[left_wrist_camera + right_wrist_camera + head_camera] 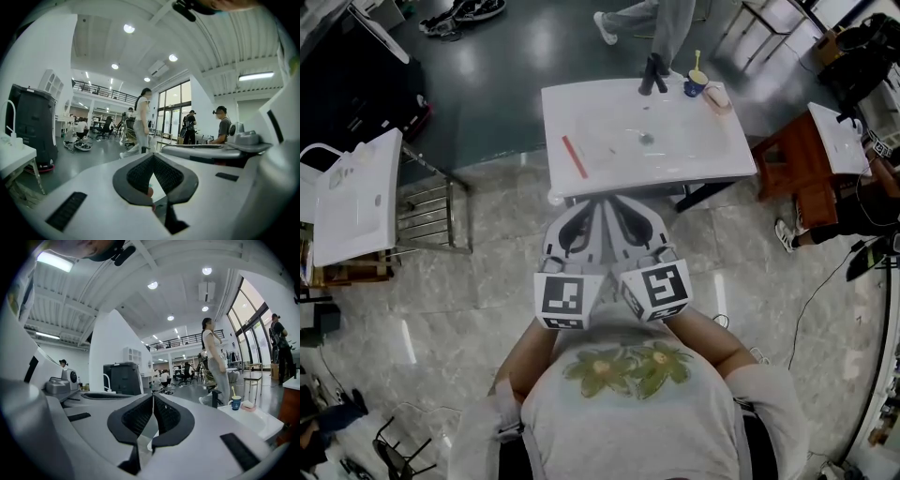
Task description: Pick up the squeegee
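Note:
The squeegee (pixel 575 157), a thin red strip, lies on the left part of the white basin top (pixel 675 159), which stands in front of me. Both grippers are held close to the person's chest and point at the basin's near edge, well short of the squeegee. The left gripper (pixel 586 214) (pixel 153 155) has its jaws touching at the tips, with nothing between them. The right gripper (pixel 623 211) (pixel 153 396) sits beside it, also shut and empty. The two grippers nearly touch each other at the tips.
At the basin's far edge stand a black faucet (pixel 653 75) (pixel 216 398), a blue cup (pixel 696 84) (pixel 236 402) and a pink soap dish (pixel 717 97). A second basin (pixel 356 192) on a metal rack is at the left. A third (pixel 836 136) is at the right. A person (pixel 661 23) walks behind.

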Action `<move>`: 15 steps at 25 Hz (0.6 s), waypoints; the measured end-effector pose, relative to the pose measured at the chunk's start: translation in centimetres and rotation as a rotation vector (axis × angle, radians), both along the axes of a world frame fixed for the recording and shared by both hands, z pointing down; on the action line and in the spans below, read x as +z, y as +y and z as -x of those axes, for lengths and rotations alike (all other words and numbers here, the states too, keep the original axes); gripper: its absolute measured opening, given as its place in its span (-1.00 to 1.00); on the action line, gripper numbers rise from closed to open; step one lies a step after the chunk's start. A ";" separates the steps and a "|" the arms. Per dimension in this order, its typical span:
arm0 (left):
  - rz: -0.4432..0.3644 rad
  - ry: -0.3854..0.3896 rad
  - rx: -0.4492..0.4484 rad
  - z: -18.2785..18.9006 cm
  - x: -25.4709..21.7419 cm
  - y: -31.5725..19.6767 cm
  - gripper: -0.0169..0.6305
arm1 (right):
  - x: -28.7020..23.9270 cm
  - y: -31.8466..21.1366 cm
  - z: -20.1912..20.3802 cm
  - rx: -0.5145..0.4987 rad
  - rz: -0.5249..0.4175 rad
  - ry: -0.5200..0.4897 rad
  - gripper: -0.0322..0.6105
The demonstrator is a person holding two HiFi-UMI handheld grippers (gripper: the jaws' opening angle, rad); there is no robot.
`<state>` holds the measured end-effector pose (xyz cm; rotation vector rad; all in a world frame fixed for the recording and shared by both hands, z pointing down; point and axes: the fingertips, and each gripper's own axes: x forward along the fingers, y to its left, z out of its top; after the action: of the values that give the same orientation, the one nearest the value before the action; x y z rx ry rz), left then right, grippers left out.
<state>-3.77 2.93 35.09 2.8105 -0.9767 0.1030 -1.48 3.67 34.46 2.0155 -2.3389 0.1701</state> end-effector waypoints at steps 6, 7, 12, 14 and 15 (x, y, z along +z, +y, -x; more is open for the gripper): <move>0.039 -0.007 0.013 -0.9 1.0 -2.2 -0.92 | 0.9 -2.4 -0.8 0.006 0.031 -0.001 -0.82; 0.044 -0.007 0.012 -1.2 1.2 -2.6 -0.92 | 0.9 -2.9 -1.0 0.004 0.033 -0.002 -0.82; 0.062 -0.012 -0.001 -2.5 1.8 -5.6 -0.92 | 1.6 -5.8 -2.3 -0.023 0.052 0.017 -0.82; 0.060 -0.014 -0.014 -2.9 1.8 -7.2 -0.92 | 1.6 -7.4 -2.7 -0.048 0.057 0.027 -0.82; 0.059 -0.015 -0.019 -3.2 1.7 -8.0 -0.92 | 1.5 -8.2 -2.9 -0.062 0.059 0.031 -0.82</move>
<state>-0.61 -5.04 36.83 2.7502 -0.9866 0.1483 1.42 -4.50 35.97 1.9030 -2.3445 0.2014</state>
